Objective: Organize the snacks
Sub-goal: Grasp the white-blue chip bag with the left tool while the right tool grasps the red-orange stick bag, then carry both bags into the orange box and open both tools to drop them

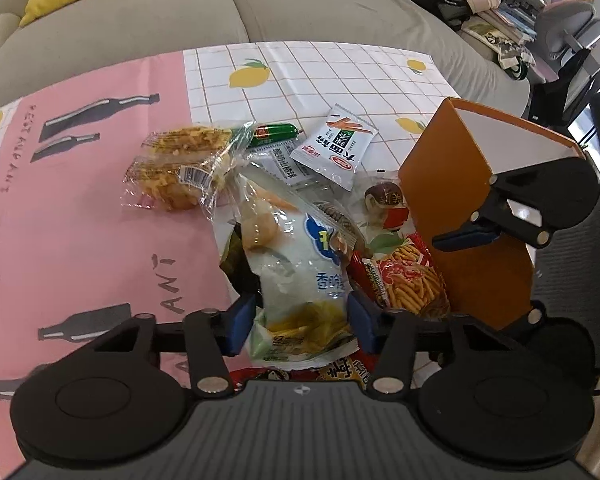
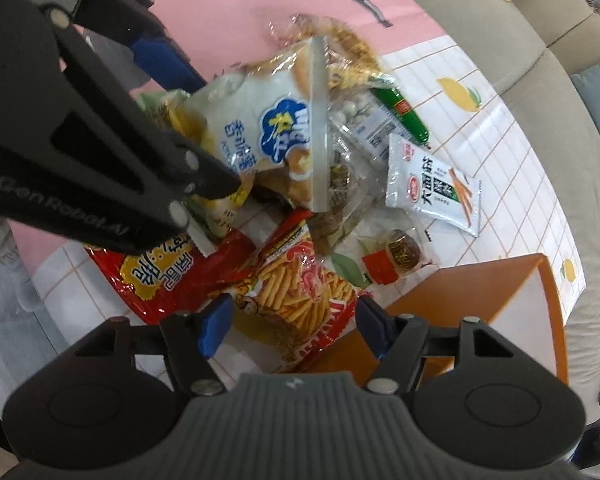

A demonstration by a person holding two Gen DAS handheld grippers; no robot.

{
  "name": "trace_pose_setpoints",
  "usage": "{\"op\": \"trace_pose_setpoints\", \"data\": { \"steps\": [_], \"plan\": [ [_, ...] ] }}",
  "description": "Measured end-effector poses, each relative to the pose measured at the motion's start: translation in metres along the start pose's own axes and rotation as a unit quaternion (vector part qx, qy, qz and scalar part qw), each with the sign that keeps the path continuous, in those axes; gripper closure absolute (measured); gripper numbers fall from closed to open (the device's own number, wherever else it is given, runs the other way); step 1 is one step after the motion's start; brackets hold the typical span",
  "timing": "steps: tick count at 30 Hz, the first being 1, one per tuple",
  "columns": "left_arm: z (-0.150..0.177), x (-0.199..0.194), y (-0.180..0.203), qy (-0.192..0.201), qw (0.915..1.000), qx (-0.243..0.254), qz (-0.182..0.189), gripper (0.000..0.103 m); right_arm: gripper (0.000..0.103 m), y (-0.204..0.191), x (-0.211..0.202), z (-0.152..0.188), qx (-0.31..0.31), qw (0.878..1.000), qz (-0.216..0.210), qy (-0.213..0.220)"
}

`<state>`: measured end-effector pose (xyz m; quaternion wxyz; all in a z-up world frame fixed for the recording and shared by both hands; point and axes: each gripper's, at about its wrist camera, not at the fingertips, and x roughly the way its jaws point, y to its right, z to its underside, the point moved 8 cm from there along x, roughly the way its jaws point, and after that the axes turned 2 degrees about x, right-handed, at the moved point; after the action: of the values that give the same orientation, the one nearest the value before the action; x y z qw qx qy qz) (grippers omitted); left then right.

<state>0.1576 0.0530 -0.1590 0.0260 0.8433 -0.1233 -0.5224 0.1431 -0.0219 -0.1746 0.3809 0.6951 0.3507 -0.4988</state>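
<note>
My left gripper (image 1: 300, 322) is shut on a white and blue chip bag (image 1: 300, 276), its blue pads pressing on both sides of the lower end. In the right wrist view that chip bag (image 2: 260, 120) stands tilted up off the pile. My right gripper (image 2: 293, 324) is open, its pads hanging either side of a red bag of fried sticks (image 2: 296, 300) without touching it. An orange box (image 2: 460, 284) with a white inside stands open just right of it. One blue fingertip (image 1: 464, 237) of the right gripper shows in front of the orange box (image 1: 452, 168).
Loose snacks lie on the pink and lemon-checked cloth (image 1: 80, 220): clear-wrapped yellow cakes (image 1: 176, 164), a green sausage (image 1: 276, 132), a white packet (image 1: 334, 146), a brown sweet (image 1: 384, 196), a big red bag (image 2: 160, 276). A grey sofa (image 1: 140, 28) runs behind the table.
</note>
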Motion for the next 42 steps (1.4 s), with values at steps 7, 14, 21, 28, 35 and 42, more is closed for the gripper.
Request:
{"op": "trace_pose_setpoints", "data": {
  "steps": [7, 14, 21, 28, 35, 42],
  "plan": [
    [0.003, -0.005, -0.004, 0.014, 0.9997, -0.011, 0.016, 0.058, 0.038, -0.004, 0.016, 0.002, -0.011, 1.0, -0.009, -0.026],
    [0.006, -0.025, -0.011, 0.029, 0.9992, -0.022, 0.013, 0.061, 0.07, 0.001, 0.024, 0.002, 0.018, 0.999, -0.01, -0.029],
    [0.01, -0.045, -0.014, 0.044, 0.9985, -0.031, 0.001, 0.062, 0.076, 0.009, 0.009, -0.001, 0.087, 0.996, -0.035, 0.009],
    [0.012, -0.074, -0.016, 0.072, 0.9954, -0.062, -0.016, 0.062, 0.076, 0.013, -0.038, -0.008, 0.197, 0.974, -0.065, 0.093],
    [0.006, -0.106, -0.004, 0.104, 0.9924, -0.064, -0.014, 0.062, 0.077, 0.013, -0.11, 0.006, 0.287, 0.935, -0.08, 0.192],
    [-0.009, -0.129, 0.04, 0.128, 0.9912, -0.026, 0.019, 0.062, 0.077, 0.043, -0.161, 0.051, 0.38, 0.892, -0.059, 0.239]
  ]
}}
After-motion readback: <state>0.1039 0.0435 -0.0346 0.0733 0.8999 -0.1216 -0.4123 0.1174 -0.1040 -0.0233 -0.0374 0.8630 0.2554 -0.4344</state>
